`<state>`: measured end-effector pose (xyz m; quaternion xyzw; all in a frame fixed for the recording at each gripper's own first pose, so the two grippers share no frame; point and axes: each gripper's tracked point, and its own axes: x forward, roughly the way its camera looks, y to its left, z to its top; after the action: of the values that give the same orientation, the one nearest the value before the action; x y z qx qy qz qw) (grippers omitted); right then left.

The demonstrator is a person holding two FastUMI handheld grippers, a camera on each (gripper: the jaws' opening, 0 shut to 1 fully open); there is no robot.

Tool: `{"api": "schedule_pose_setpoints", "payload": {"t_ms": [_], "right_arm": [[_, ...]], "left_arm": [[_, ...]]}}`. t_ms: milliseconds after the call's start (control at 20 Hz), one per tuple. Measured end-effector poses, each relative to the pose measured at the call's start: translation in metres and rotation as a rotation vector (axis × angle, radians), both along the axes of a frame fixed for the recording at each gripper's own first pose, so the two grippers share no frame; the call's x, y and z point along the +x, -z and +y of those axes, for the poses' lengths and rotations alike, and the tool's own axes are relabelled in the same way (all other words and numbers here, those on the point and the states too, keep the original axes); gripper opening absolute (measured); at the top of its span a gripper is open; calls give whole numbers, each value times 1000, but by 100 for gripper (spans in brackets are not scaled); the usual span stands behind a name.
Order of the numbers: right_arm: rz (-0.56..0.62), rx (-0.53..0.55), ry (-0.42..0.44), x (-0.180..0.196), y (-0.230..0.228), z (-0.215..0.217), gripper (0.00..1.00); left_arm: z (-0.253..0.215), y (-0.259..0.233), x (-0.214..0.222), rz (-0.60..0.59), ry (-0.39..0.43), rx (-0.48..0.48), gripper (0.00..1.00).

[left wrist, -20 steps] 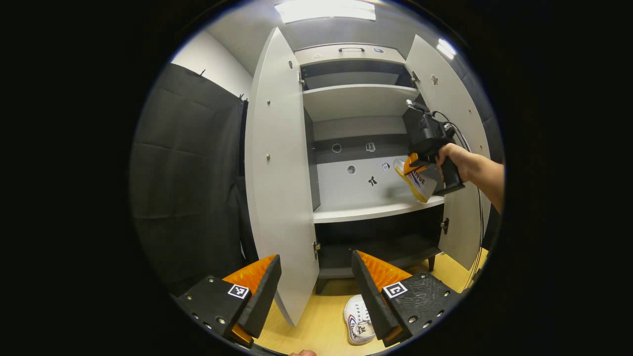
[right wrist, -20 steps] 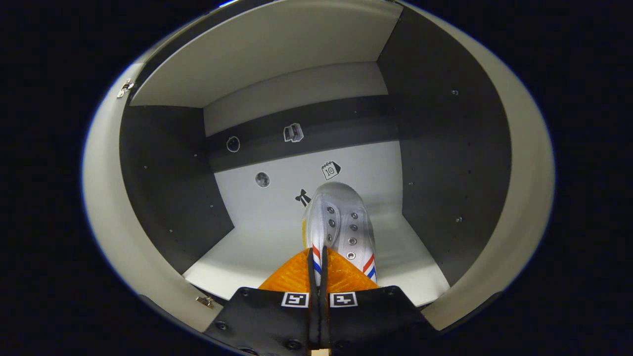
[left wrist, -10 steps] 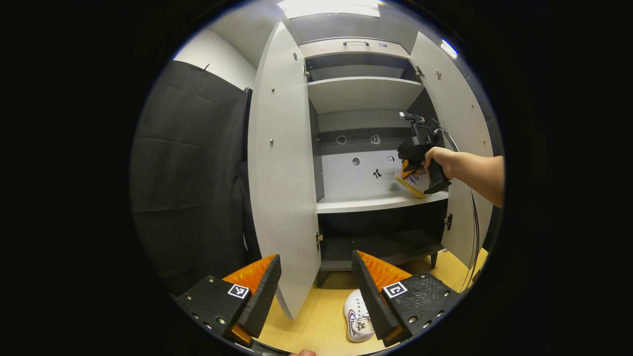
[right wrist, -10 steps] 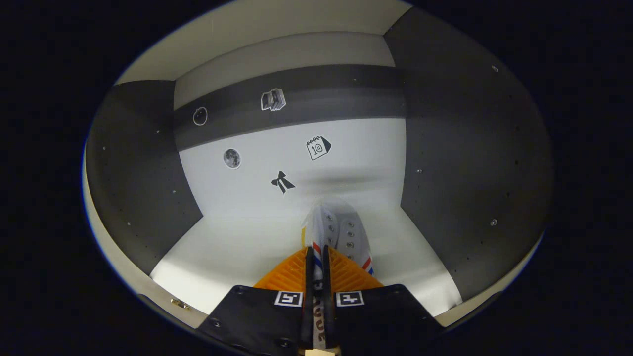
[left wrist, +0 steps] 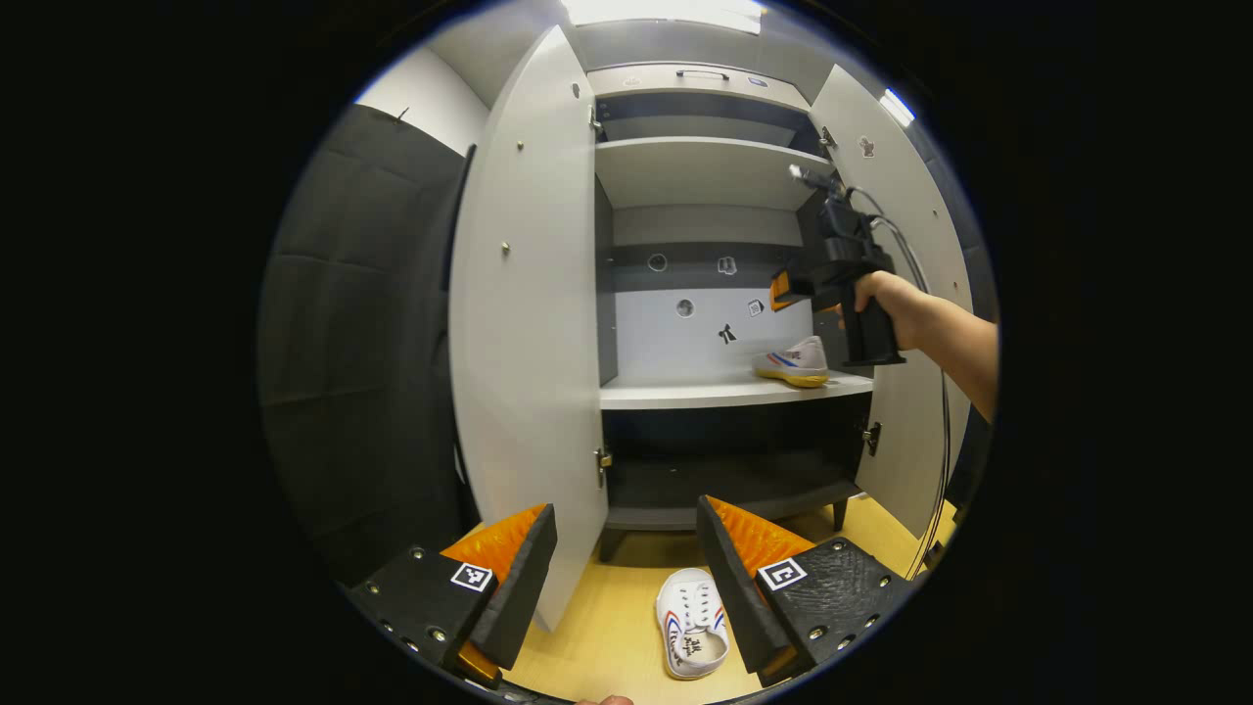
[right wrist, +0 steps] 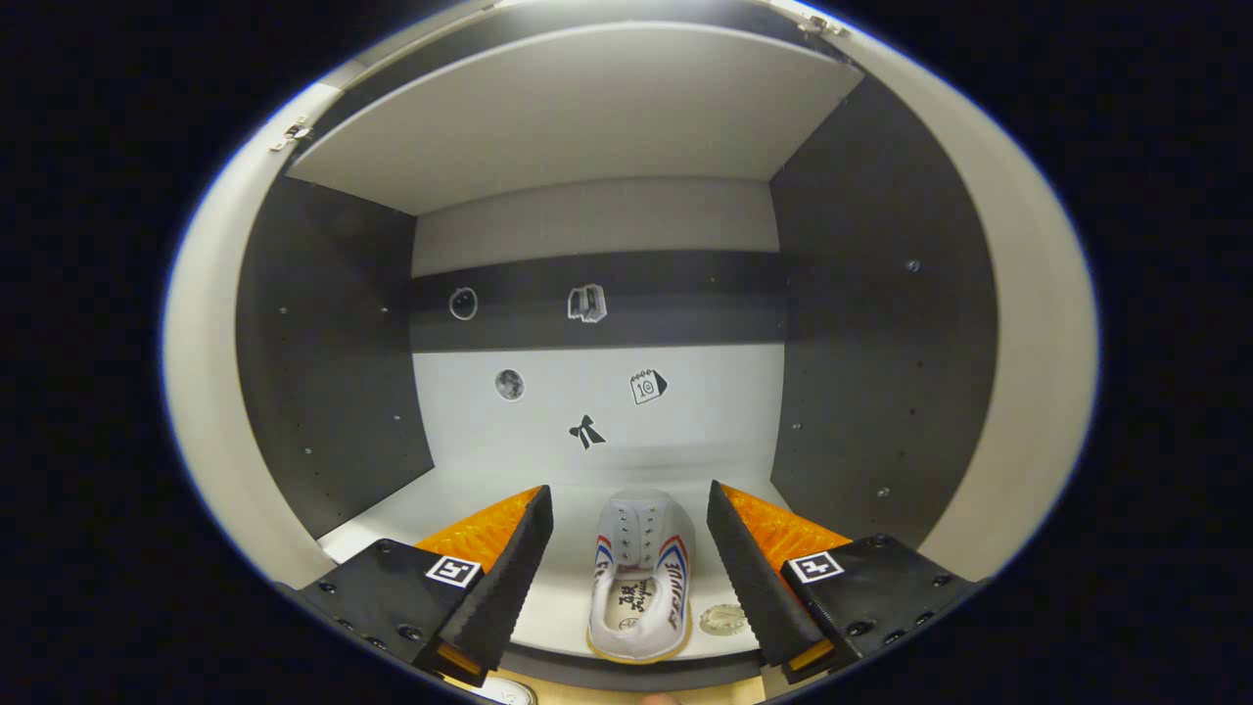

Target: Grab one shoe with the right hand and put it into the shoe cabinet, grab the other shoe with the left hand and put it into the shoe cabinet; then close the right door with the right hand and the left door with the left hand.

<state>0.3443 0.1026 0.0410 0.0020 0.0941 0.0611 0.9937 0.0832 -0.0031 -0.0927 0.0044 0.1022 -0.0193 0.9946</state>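
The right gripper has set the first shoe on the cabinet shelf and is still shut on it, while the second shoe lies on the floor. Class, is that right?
Not quite. In the right gripper view the right gripper is open, its fingers apart and clear of the first shoe, which rests on the cabinet shelf. The second shoe does lie on the floor.

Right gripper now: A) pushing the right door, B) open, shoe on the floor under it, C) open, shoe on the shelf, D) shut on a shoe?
C: the right gripper has its jaws spread, and the shoe sits free on the shelf between them.
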Motion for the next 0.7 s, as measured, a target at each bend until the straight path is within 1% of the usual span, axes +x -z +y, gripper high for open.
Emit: {"api": "schedule_pose_setpoints", "payload": {"t_ms": [200,300,350,450,500,700], "right_arm": [[-69,-40,-14,-52,-11,-8,98],[-72,-28,-28,-81,-10,-9,99],[-69,-21,-35,-94,-9,-10,94],[-63,-16,-42,-116,-4,-14,94],[-63,-23,-43,-126,-1,-17,99],[-53,-43,-54,-169,17,-23,99]], "left_arm": [[-12,14,19,28,60,2,79],[-15,26,27,54,78,2,79],[-15,32,30,68,84,4,79],[-18,44,34,91,103,10,79],[-19,51,35,104,113,13,79],[-26,89,42,190,162,-4,79]]}}
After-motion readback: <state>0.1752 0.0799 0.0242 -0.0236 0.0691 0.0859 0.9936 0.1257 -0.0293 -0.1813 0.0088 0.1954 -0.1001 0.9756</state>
